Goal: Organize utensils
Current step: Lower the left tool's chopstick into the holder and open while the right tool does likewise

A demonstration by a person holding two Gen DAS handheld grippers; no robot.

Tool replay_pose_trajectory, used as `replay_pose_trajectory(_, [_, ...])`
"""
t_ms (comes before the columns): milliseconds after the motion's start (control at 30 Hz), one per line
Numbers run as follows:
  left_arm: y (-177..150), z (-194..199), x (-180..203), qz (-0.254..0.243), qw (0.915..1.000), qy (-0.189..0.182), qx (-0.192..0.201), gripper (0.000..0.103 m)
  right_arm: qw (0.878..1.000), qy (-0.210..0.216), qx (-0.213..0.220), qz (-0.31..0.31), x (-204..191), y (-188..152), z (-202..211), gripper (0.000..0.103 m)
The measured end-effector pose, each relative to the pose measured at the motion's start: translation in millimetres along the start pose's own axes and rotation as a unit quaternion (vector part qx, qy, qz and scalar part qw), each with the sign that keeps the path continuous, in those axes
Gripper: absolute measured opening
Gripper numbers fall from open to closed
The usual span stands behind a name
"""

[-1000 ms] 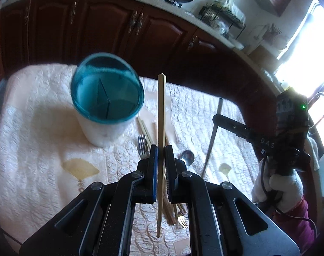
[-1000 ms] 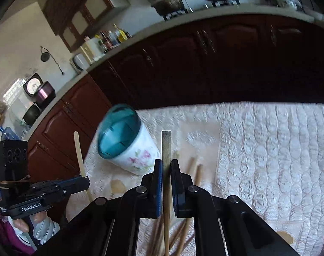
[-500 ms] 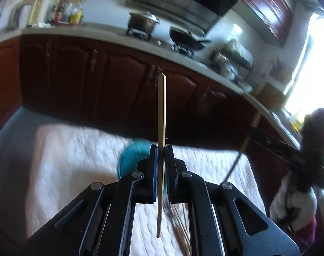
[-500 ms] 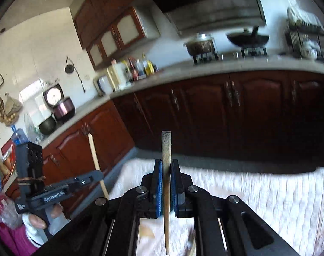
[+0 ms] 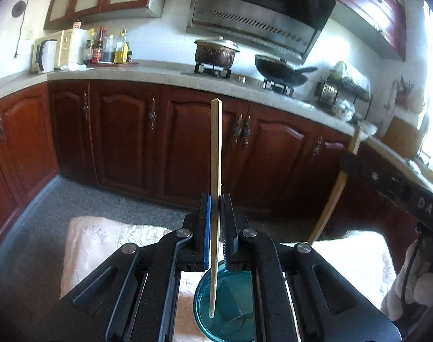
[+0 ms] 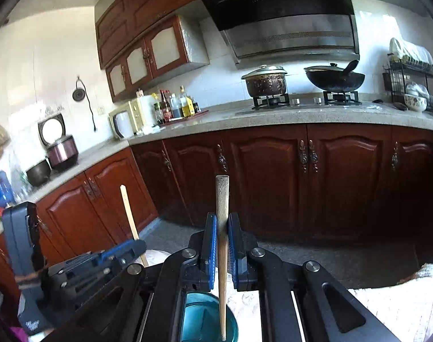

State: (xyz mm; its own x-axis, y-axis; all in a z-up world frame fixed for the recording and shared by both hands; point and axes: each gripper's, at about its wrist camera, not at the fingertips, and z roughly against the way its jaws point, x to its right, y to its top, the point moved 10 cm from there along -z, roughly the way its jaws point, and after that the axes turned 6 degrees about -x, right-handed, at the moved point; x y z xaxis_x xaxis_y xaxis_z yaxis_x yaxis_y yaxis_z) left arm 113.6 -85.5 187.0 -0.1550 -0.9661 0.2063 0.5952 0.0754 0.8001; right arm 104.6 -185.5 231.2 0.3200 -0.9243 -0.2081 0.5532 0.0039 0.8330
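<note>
Pot [image 6: 264,81], wok [image 6: 334,80] on stove; microwave [image 6: 130,117].

Left gripper [image 5: 215,199] holds a flat stick [image 5: 216,148] upright, lower end over the holder's [image 5: 230,313] mouth. Right gripper [image 6: 222,222] holds a round chopstick [image 6: 222,199] upright, tip over the same holder. Holder stands on the quilted cloth [image 5: 96,239]. Behind: cabinets [image 5: 125,131], counter above them, pot [image 6: 265,81] left of wok [image 6: 335,78]
</note>
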Motion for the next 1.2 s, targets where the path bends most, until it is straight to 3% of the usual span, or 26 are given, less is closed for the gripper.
replay_pose_trajectory(367, [-59.0,-35.7,8.0,-0.025,0.9983,0.011,-0.051,0.005,0.995,0.017,-0.096,-0.017,10.1,-66.8,-57.7,0.007])
replay_pose_trajectory(533, [-73.5,-39.2,6.4,-0.024,0.9976,0.018,-0.063,0.005,0.992,0.034,-0.115,-0.032,14.0,-80.2,-66.1,0.007])
replay_pose_trajectory(567, [-73.5,-38.9,5.6,-0.024,0.9975,0.022,-0.063,0.005,0.992,0.034,-0.119,-0.034,14.2,-81.2,-67.6,0.009])
replay_pose_trajectory(633, [-74.9,-37.0,5.1,-0.022,0.9975,0.02,-0.064,0.006,0.99,0.034,-0.129,-0.044,18.4,-86.0,-68.2,0.027])
replay_pose_trajectory(667, [-75.8,-37.0,4.9,-0.02,0.9974,0.019,-0.067,0.008,0.99,0.035,-0.129,-0.047,18.6,-86.8,-67.2,0.038])
replay_pose_trajectory(733, [-78.7,-36.7,4.3,-0.016,0.9969,0.015,-0.075,0.019,0.99,0.04,-0.128,-0.054,18.9,-91.3,-61.7,0.038])
replay_pose_trajectory(1200, [-91.0,-4.2,15.0,-0.005,0.9962,0.009,-0.086,0.048,0.989,0.017,-0.138,-0.059,20.1,-120.6,-17.8,0.038])
